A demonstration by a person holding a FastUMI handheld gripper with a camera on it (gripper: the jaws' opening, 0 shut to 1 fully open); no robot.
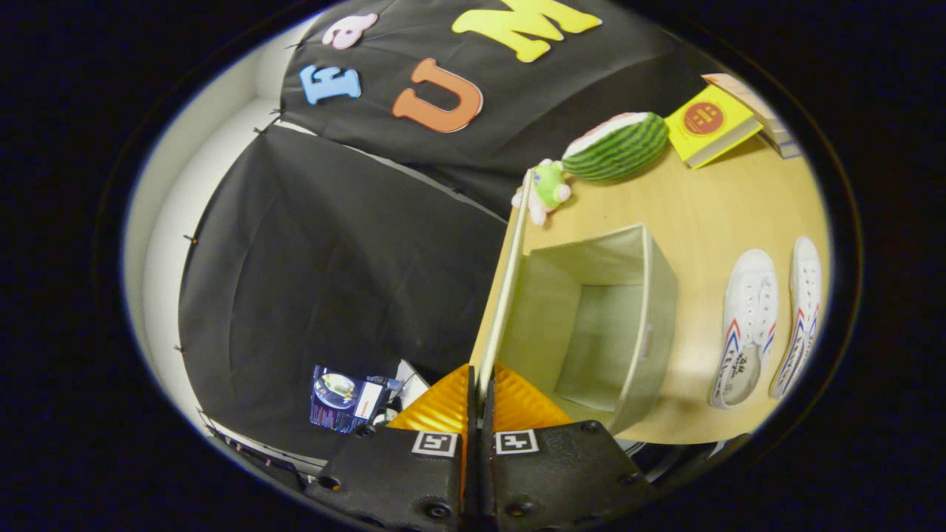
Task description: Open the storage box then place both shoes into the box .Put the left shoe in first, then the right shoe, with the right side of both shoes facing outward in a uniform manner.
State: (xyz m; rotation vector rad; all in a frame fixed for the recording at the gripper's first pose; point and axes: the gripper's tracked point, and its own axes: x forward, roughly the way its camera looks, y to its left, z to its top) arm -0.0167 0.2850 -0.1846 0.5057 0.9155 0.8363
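Note:
My gripper (478, 388) is shut on the lid (508, 281) of the beige storage box (650, 325). I see the lid edge-on, running straight ahead from between the fingers and swung up off the box. The box stands open and its inside is bare. Two white canvas shoes lie side by side on the wooden table, on the far side of the box from the lid. The nearer shoe (748, 325) is right beside the box; the other shoe (802, 310) lies just past it. The view is rolled, so the table (709, 214) looks tilted.
Beyond the box sit a small green plush toy (547, 188), a watermelon-shaped cushion (617, 146) and a yellow book (711, 124) with another book behind it. Off the table's edge, low down, lies a blue packaged item (341, 399).

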